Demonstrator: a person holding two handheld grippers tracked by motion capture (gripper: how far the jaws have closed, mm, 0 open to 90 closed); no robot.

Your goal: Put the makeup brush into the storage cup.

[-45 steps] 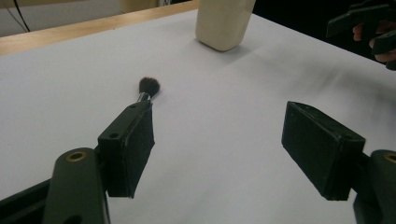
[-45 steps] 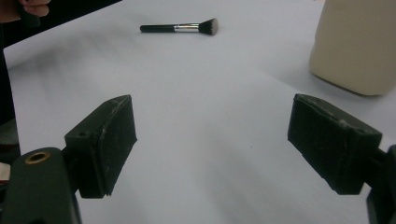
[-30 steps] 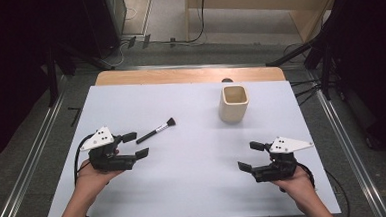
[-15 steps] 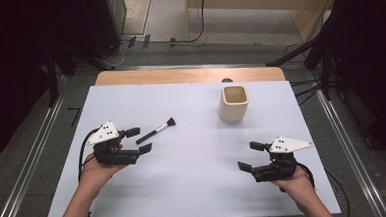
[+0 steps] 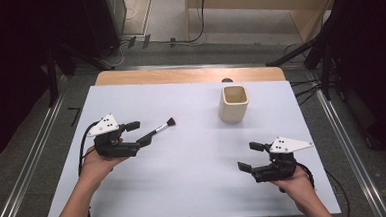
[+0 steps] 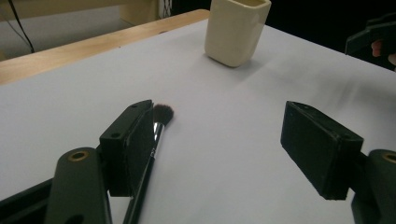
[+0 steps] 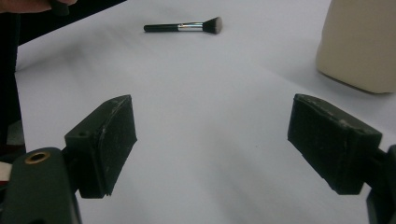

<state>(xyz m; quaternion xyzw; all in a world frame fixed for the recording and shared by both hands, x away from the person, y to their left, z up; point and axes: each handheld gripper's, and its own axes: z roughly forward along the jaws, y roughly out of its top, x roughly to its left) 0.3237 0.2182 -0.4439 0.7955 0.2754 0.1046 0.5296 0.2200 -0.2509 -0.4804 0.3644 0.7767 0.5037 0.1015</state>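
On the left half of the white table [image 5: 194, 163] lies a small makeup brush [image 5: 158, 131], flat on its side, its dark bristle tuft pointing toward the middle of the table and its black handle running back toward the person. Around that handle stands the left gripper [image 5: 138, 133]: its fingers [image 6: 128, 144] are spread wide, and in the left gripper view the brush runs along the inner face of one finger, touching it or just beside it (I cannot tell which), while the other finger stands well apart across bare table. Nothing is clamped yet.

I judge the step in hand to be the approach to a grasp of the brush. The next move calls for the left gripper to shift sideways so the thin handle sits midway between the fingers, to stay low against the table, and then to close; closing from where it stands would likely push the brush aside first.

Farther out, a cream cup [image 5: 233, 104] stands upright near the far edge, well apart from the brush, and looks a likely place to put it. The right gripper [image 5: 248, 156] rests at the near right of the table, its fingers wide and holding nothing.
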